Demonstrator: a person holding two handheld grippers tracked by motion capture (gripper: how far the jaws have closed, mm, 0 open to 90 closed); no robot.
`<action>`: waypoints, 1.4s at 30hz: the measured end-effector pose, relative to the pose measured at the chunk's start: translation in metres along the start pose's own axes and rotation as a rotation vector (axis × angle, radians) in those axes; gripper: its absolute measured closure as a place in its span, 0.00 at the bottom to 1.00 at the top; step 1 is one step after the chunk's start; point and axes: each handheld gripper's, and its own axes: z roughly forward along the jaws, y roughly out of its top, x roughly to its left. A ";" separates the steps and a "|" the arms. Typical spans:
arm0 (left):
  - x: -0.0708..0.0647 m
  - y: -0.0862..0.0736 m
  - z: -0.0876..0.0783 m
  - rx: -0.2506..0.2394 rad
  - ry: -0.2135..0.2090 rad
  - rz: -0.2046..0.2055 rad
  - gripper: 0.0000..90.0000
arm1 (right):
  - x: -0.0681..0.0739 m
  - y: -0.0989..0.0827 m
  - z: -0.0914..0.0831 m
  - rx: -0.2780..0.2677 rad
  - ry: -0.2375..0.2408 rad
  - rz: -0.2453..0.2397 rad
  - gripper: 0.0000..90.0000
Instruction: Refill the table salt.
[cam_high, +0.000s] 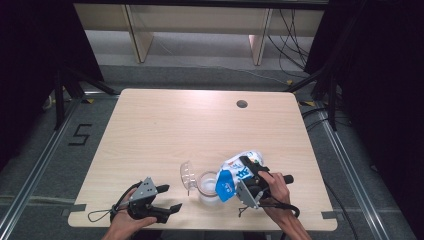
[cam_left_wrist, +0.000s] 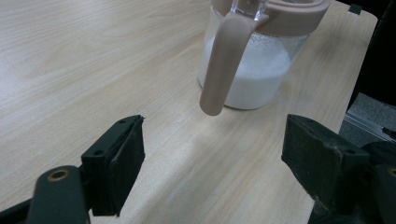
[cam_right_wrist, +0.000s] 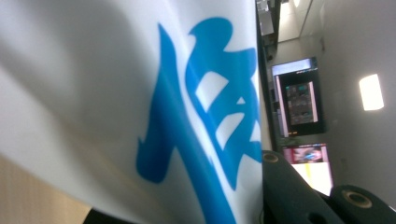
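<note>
White-and-blue soft plastic bag (cam_high: 239, 172) is being held tilted in the right hand-held gripper (cam_high: 248, 176), whose black jaws are pressing closed on it near the front right of the pale wooden desk (cam_high: 165, 125). Its lower blue end is hanging just over the mouth of the clear glass jar with a beige lid ring (cam_high: 207, 187), which is standing just left of that hand-held gripper and is holding white powder (its clear flip lid (cam_high: 187, 175) is standing open on the far-left side). In the right gripper view the bag's white skin with a large blue character (cam_right_wrist: 205, 116) is lying against the jaw. Left hand-held gripper (cam_high: 167, 197) is resting low on the desk, jaws standing wide with nothing between them, pointing at the jar's beige handle (cam_left_wrist: 224, 60) just ahead.
</note>
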 end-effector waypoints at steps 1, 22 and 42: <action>0.000 0.000 0.000 -0.005 -0.002 0.000 0.23 | -0.001 -0.002 0.001 -0.019 0.011 0.065 0.96; 0.000 0.000 -0.001 0.003 0.000 0.004 0.23 | -0.007 -0.051 0.018 -0.120 0.248 0.708 1.00; 0.000 0.001 -0.001 0.010 -0.001 0.012 0.23 | -0.007 -0.125 0.036 -0.091 0.193 1.151 0.99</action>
